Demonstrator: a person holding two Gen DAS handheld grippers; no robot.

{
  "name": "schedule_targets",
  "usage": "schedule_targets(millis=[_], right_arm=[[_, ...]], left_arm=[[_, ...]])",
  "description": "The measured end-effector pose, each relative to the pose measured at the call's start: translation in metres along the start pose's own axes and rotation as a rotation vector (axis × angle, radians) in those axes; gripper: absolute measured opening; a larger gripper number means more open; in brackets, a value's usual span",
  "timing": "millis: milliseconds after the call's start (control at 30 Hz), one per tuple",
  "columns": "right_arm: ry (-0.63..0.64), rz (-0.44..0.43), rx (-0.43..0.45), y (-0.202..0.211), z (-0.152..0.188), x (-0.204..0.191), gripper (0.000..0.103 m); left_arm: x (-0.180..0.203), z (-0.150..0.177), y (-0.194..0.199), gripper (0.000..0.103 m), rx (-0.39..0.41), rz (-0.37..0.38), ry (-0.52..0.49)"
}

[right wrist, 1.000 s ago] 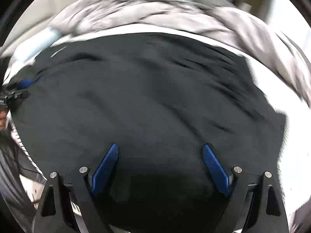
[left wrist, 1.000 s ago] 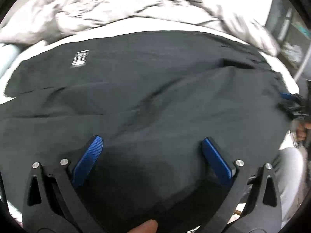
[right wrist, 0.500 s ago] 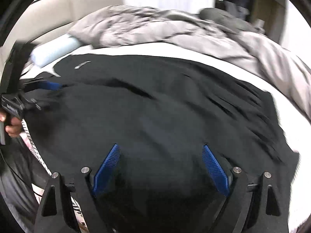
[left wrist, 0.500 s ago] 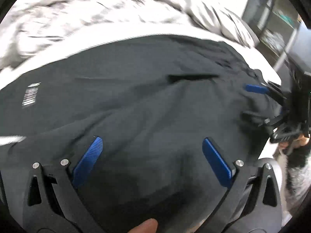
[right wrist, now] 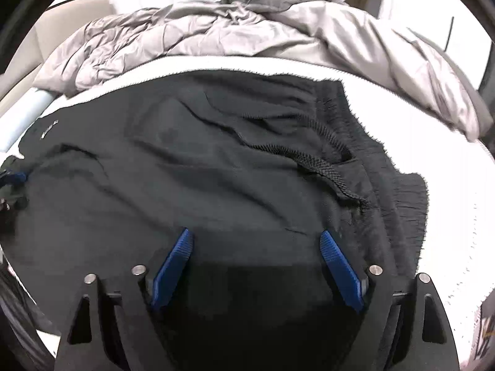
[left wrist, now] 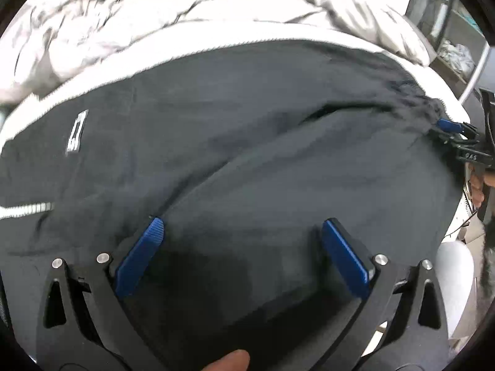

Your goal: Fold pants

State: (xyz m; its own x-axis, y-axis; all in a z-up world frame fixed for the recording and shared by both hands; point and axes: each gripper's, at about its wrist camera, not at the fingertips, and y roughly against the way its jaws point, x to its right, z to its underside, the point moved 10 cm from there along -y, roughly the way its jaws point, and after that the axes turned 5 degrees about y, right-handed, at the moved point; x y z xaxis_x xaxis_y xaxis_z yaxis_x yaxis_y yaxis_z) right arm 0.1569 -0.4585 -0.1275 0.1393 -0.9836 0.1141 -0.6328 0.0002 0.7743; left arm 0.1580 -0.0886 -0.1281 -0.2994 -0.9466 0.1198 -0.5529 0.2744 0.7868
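Black pants (right wrist: 216,170) lying crosswise, waistband right, legs left

The pants (right wrist: 216,167) lie spread across the bed (right wrist: 433,142), with a rumpled duvet (right wrist: 247,34) heaped behind them. Their waistband (right wrist: 393,167) is at the right end, the drawstring (right wrist: 318,157) lying on the cloth beside it. A label (left wrist: 75,133) sits toward the left end.

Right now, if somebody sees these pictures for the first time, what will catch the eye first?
The black pants spread flat across the white bed fill both views. Their braided drawstring lies loose near the waistband on the right, and a rumpled grey duvet is piled behind them.
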Motion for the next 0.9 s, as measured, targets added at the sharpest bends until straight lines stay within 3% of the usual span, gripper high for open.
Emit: schedule_targets(millis=[67,200,300,333,400,500,567,633,667,733,800,900], right_arm=[[0.019,-0.010,0.043,0.016,-0.013,-0.021,0.086],[0.089,-0.049,0.080,0.016,-0.052,-0.082,0.087],[0.168,-0.043,0.026,-0.009,-0.060,-0.116,0.087],[0.202,-0.023,-0.005,-0.023,-0.057,-0.121,0.087],[0.258,0.051,-0.030,-0.034,-0.047,-0.112,0.087],[0.295,0.199,-0.006,-0.029,-0.033,-0.079,0.088],[0.312,0.327,0.000,-0.020,-0.021,-0.046,0.089],[0.281,0.374,-0.010,-0.011,-0.011,-0.024,0.089],[0.253,0.364,-0.011,-0.007,-0.011,-0.016,0.089],[0.218,0.314,0.006,0.007,-0.009,-0.020,0.089],[0.206,0.160,0.048,0.018,-0.015,-0.051,0.089],[0.243,-0.105,0.068,0.026,-0.020,-0.115,0.089]], left_arm=[[0.020,-0.017,0.007,0.102,0.068,0.034,-0.001],[0.040,-0.039,-0.025,0.100,0.026,0.025,0.072],[0.036,-0.034,-0.057,0.083,-0.051,0.004,0.102],[0.032,-0.031,-0.058,0.080,-0.042,-0.001,0.089],[0.019,-0.022,-0.045,0.076,-0.022,-0.014,0.042],[-0.023,-0.007,-0.024,0.076,0.010,-0.132,0.004],[-0.059,0.002,-0.007,0.075,0.035,-0.195,0.023],[-0.090,0.008,0.007,0.075,0.045,-0.273,0.063],[-0.097,0.011,0.015,0.075,0.048,-0.279,0.084],[-0.087,0.011,0.030,0.075,0.063,-0.179,0.087],[-0.050,0.011,0.039,0.075,0.079,-0.053,0.024],[0.001,0.017,0.028,0.076,0.029,0.081,-0.095]])
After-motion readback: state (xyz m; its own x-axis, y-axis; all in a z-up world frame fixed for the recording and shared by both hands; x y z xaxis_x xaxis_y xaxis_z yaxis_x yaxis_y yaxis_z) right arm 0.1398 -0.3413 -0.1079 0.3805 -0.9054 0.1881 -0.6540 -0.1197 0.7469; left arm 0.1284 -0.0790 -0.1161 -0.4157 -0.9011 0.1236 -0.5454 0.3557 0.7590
